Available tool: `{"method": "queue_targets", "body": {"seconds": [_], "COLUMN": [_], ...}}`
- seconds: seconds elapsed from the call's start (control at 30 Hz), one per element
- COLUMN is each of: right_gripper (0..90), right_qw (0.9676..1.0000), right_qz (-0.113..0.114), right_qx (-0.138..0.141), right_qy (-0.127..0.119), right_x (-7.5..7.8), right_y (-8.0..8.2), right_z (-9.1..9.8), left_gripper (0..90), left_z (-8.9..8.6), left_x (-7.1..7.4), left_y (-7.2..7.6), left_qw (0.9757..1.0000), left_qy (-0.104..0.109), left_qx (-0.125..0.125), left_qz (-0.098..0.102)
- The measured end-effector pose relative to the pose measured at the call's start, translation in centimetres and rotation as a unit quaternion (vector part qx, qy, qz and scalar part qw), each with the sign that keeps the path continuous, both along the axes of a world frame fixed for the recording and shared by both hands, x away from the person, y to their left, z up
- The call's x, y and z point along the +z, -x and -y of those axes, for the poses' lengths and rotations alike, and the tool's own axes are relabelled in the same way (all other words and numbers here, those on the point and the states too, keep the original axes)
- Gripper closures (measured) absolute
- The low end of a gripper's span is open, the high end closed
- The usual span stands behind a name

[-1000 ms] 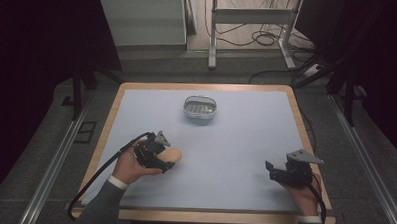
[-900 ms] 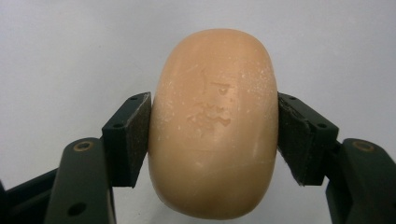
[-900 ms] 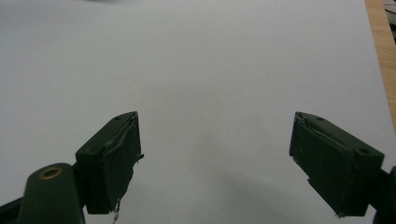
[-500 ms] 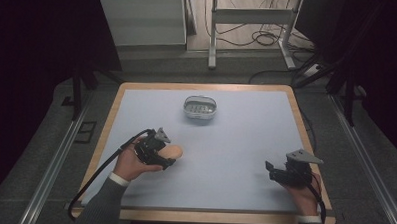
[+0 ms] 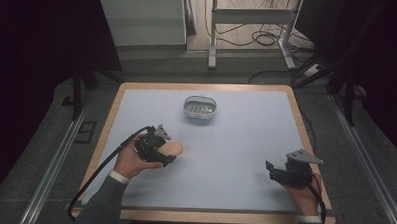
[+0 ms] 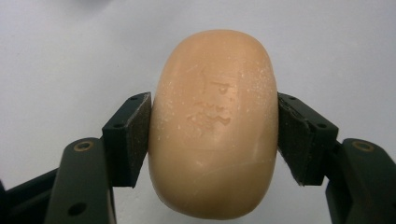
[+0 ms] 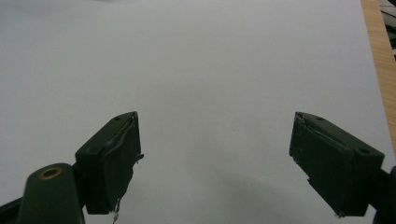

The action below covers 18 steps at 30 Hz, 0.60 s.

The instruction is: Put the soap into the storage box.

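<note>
Hard to read the stamped marks on the soap (image 6: 215, 126); bottom end cut off in the left gripper view. Left tool (image 5: 161, 151) clenched on the soap from both sides, held low over the counter (image 5: 245, 138), near its left front part. Left hand (image 5: 129, 162) wrapped around it. Right tool (image 7: 215, 158) wide apart, grasping nothing, low at the right front. Small dish (image 5: 200, 107) far off at the back.

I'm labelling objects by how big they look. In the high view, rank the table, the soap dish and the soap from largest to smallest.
1. Table, by far the largest.
2. Soap dish.
3. Soap, smallest, though the left tool covers part of it, so its full size is unsure.
</note>
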State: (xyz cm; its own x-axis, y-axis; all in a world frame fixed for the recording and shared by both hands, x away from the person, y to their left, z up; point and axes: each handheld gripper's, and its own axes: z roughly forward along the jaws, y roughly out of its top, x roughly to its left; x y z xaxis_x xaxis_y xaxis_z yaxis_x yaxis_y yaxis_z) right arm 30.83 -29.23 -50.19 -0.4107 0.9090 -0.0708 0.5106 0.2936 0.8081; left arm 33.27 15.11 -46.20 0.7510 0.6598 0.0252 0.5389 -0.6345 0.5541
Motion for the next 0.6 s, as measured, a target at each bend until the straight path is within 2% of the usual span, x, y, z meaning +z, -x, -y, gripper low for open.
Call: {"method": "queue_targets", "body": {"seconds": [0.3, 0.5, 0.6], "right_gripper": [16.1, 16.2, 16.1], "right_qw": [1.0000, 0.9998, 0.9999], "right_qz": [0.001, 0.018, 0.015], "right_qx": [-0.004, -0.002, -0.002], "right_qy": [-0.001, 0.000, 0.001], "right_x": [0.1, 0.4, 0.3], "right_y": [0.0, 0.2, 0.2], "right_z": [0.1, 0.0, 0.1], "left_gripper": [32.7, 32.7, 32.7], "left_z": [-0.1, 0.0, 0.0], "left_x": [0.3, 0.9, 0.9], "left_y": [-0.6, -1.2, -1.5], "left_qw": [1.0000, 1.0000, 1.0000], "left_qy": [0.001, -0.002, 0.005], "left_qx": [0.003, 0.004, 0.005], "left_qz": [0.003, 0.008, 0.007]}}
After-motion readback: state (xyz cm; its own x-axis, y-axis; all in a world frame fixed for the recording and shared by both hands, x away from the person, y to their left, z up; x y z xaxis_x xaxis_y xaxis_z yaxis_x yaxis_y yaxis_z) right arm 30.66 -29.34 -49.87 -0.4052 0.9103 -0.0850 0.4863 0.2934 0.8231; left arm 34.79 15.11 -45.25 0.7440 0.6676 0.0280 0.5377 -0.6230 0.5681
